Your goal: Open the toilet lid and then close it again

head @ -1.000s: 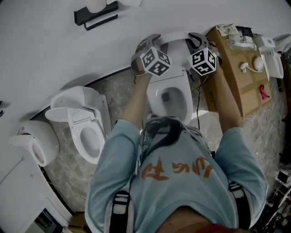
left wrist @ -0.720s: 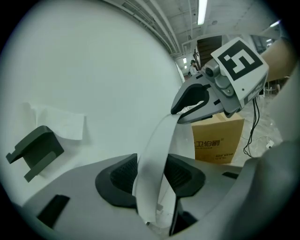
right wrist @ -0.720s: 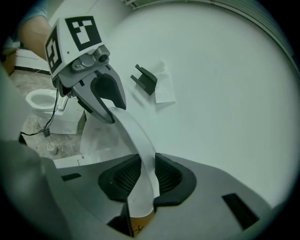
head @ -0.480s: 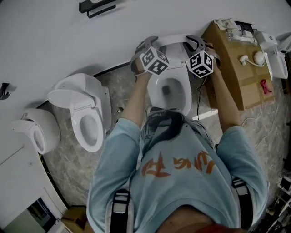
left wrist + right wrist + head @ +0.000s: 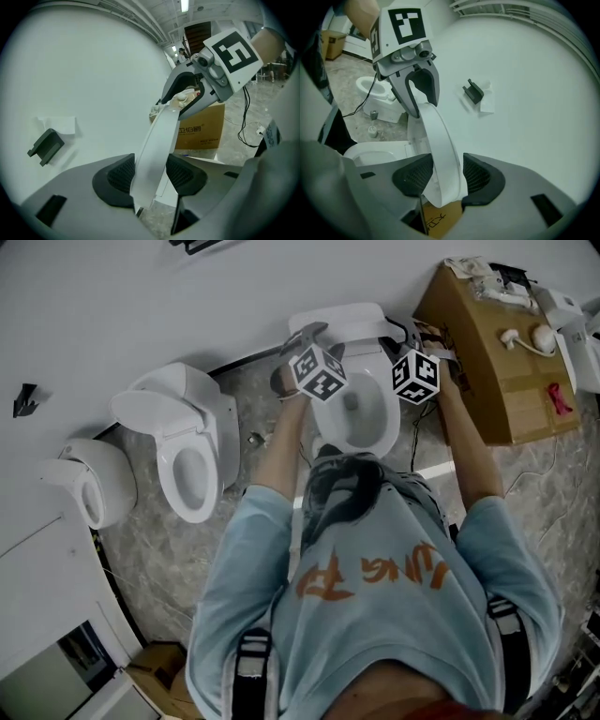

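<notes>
Along the floor's far edge, at the foot of the white wall, a rounded white fixture and a spare toilet with its own cover up are standing at the left. Next to the right, the person is reaching both arms over the middle toilet, whose toilet lid is standing raised and steeply tilted, close to the wall. The left gripper is clasping the lid's left edge, its ribbed pads lying against both faces; its jaws have just been widening with the lid between them. The right gripper is gripping the lid's right edge the same way, pads against it, its jaws likewise having just been opening. Farthest right, a cardboard box is sitting on the floor just beside the middle toilet.
</notes>
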Motion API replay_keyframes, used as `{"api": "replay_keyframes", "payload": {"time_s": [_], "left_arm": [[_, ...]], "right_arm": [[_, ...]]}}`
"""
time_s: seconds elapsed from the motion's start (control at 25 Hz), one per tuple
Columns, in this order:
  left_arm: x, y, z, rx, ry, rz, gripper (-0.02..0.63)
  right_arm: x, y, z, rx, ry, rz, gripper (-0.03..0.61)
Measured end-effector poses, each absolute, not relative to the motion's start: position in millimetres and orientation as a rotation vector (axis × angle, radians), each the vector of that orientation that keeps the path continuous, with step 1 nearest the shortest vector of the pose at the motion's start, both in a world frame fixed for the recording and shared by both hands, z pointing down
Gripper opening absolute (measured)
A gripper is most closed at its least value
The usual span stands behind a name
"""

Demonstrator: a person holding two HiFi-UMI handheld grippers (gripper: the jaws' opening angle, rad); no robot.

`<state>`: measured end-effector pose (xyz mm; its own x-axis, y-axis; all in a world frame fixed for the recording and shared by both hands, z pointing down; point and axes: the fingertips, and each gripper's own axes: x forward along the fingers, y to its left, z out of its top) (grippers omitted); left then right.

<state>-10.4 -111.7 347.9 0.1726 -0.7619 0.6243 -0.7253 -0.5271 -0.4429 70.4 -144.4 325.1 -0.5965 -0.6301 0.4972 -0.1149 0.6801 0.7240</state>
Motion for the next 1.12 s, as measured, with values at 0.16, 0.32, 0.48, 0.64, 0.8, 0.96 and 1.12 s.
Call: {"api": "replay_keyframes", "payload": {"time_s": [0.16,0.32,0.48,0.64,0.8,0.96,1.12], "left_arm": [[4.8,-78.4,364.7,-2.371,1.493,-1.340,0.225],[18.4,-49.6,384.5,-2.358,1.471,-1.408,0.233],[30.9,-26.5,402.4,-2.385,1.434,-1.463,0.239],[39.2,-6.6,420.6,-2.402,1.413,-1.512,0.242],[50.8,15.2,443.3,-2.441,1.366,-1.574,0.242],[59.1,40.2,472.3,-2.461,1.313,-1.651,0.247],[66.9,62.3,496.4,-2.460,1.297,-1.677,0.255]], "right_arm": [[83.4,-112.2,344.8,0.467,-2.119,-0.820,0.225],[95.7,-82.8,367.9,0.415,-2.140,-0.789,0.219],[107.6,-59.8,388.1,0.375,-2.139,-0.791,0.222],[115.7,-40.4,408.4,0.331,-2.123,-0.803,0.227],[127.7,-18.7,434.3,0.264,-2.102,-0.777,0.231],[135.0,5.5,467.4,0.190,-2.091,-0.714,0.241],[142.7,28.8,494.5,0.142,-2.093,-0.655,0.245]]}}
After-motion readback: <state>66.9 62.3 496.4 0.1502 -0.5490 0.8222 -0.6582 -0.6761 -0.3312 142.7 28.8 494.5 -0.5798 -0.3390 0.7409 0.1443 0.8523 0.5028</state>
